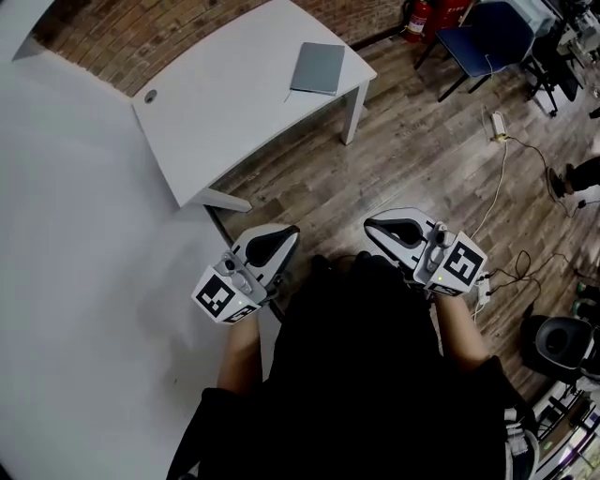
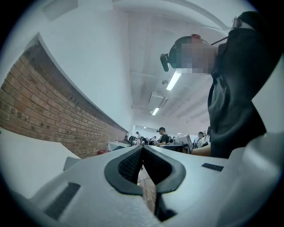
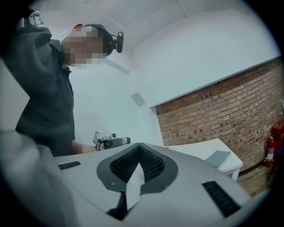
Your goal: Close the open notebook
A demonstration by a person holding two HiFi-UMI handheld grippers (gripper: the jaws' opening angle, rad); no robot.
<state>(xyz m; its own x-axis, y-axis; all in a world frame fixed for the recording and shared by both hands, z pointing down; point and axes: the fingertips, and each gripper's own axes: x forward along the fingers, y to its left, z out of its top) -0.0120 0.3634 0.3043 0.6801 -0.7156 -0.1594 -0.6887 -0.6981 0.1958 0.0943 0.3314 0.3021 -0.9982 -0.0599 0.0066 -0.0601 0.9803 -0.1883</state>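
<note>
A grey notebook (image 1: 317,67) lies shut near the far right corner of the white table (image 1: 216,112); the right gripper view also catches the notebook (image 3: 218,158) on the table (image 3: 195,150). Both grippers are held close to my body, well short of the table. My left gripper (image 1: 289,234) is shut with nothing between its jaws, as the left gripper view confirms for the left gripper (image 2: 143,148). My right gripper (image 1: 372,225) is also shut and empty, and the right gripper (image 3: 140,146) points toward the left one.
A brick wall (image 1: 122,37) runs behind the table, and a white wall (image 1: 66,234) is at the left. A blue chair (image 1: 487,37) and a red fire extinguisher (image 1: 419,19) stand at the far right. Cables and a power strip (image 1: 499,124) lie on the wooden floor.
</note>
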